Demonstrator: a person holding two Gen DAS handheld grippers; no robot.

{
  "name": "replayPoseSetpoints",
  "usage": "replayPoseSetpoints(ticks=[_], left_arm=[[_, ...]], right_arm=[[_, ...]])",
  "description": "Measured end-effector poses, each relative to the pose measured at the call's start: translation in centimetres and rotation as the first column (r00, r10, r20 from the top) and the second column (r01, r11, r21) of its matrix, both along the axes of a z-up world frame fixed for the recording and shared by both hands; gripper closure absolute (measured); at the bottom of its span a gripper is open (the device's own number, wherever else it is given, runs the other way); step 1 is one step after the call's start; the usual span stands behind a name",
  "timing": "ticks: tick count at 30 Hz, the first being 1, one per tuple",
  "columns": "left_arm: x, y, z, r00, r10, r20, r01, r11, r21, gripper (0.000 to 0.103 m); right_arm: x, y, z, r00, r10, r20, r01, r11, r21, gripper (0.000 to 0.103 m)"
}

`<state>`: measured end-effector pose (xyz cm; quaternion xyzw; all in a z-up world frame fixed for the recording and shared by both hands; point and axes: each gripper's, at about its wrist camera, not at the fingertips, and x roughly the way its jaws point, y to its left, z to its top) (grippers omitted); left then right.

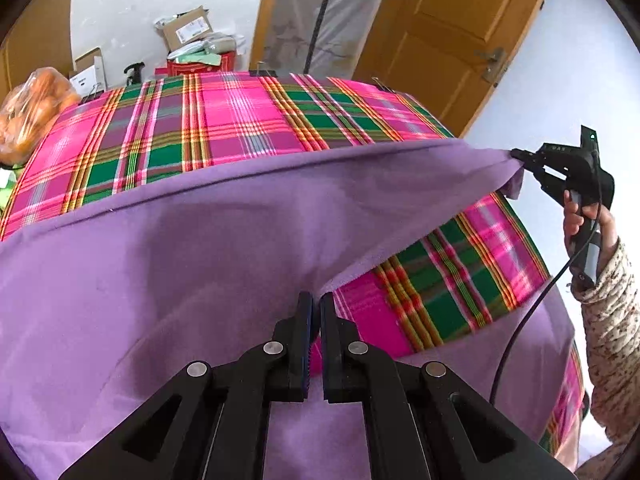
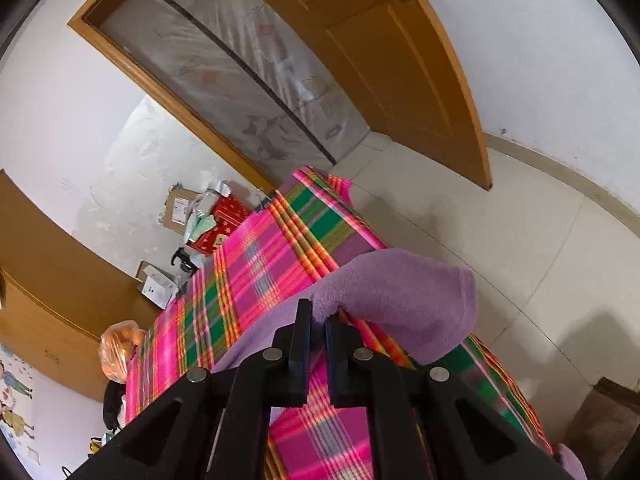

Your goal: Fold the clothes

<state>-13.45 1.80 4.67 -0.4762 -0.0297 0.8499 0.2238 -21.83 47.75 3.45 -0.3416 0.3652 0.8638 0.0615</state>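
Pinching soft purple fleece [image 1: 200,248] taut — both hand-held grippers, left [image 1: 316,300] and right [image 2: 319,314] — over plaid cloth [image 1: 240,120].

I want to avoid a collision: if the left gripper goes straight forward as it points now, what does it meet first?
The left gripper, shut on the purple cloth, would probably push into that lifted cloth first; the plaid table cover lies beyond. Depth is uncertain.

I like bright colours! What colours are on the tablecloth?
Pink, green and yellow plaid tablecloth, seen best in the left wrist view.

Garment [image 1: 168,248] on the tablecloth [image 1: 240,120], boxes [image 1: 188,30] behind the table, door [image 1: 452,28] beyond at right
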Motion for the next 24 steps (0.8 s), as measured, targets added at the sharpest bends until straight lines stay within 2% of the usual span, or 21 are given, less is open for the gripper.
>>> replayPoseSetpoints(ticks=[7,13,18,24], left_arm=[[2.2,0.3,0.0,0.999,-0.052,0.005,0.052,0.998,-0.032,0.1],[3.4,0.3,-1.0,0.997,-0.07,0.04,0.072,0.996,-0.052,0.101],[3.0,0.4,-1.3,0.998,-0.052,0.044,0.055,0.997,-0.063,0.101],[2.9,0.0,-0.8,0.999,-0.048,0.015,0.049,0.995,-0.091,0.09]], right_arm=[[3.3,0.5,0.0,1.0,-0.027,0.009,0.027,0.999,0.028,0.097],[5.0,-0.2,-0.6,0.999,-0.013,0.051,0.006,0.99,0.139,0.097],[4.6,0.4,-2.5,0.994,-0.028,0.107,0.015,0.992,0.123,0.097],[3.4,0.6,-3.7,0.989,-0.032,0.145,0.015,0.993,0.12,0.097]])
